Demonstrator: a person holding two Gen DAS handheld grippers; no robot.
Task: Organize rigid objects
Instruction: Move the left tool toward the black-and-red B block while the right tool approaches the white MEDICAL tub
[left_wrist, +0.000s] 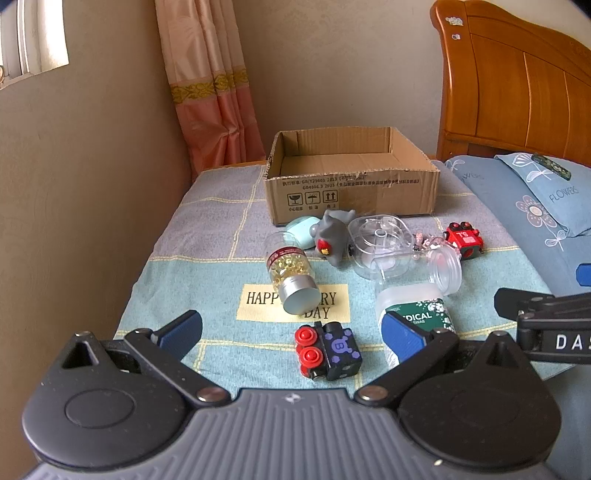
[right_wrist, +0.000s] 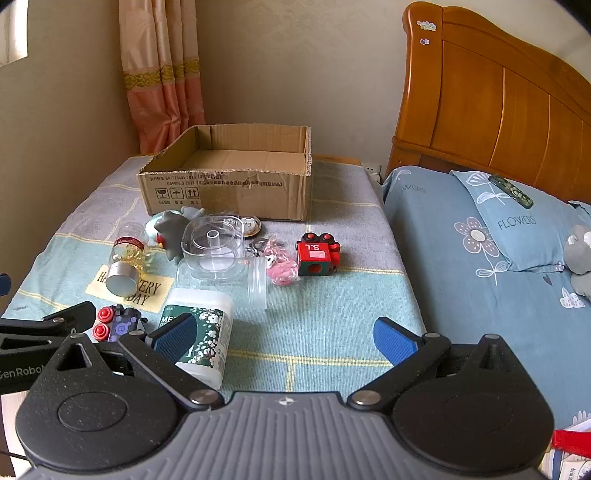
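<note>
Since nothing has yet gone into the cardboard box (left_wrist: 351, 192), which sits at the far end of the cloth-covered table (right_wrist: 332, 325) with its floor bare, the work looks to be at its very start. The left gripper (left_wrist: 291, 332) hangs spread wide and holds nothing, and the right gripper (right_wrist: 284, 334) is likewise released and unloaded.

Nearest the left claw lies the black-and-purple toy block with red buttons (left_wrist: 327, 350), almost centred between the blue pads, so it seems the sensible first pick: lower straight over it, close across its flat sides rather than the buttons, then lift clear before carrying it over the clutter to the box.

Just beside it to the right lies one cotton swab tub (right_wrist: 201, 334) on its side. Farther on, one capsule bottle (left_wrist: 291, 275) and one empty clear jar (right_wrist: 255, 280) also lie tipped over; both would probably roll if nudged. Beyond them I count one clear plastic container (left_wrist: 380, 242), one grey toy figure (left_wrist: 330, 238), one mint-green case (left_wrist: 301, 229), one pink keychain (right_wrist: 280, 264) and one red toy block (right_wrist: 317, 254).
</note>
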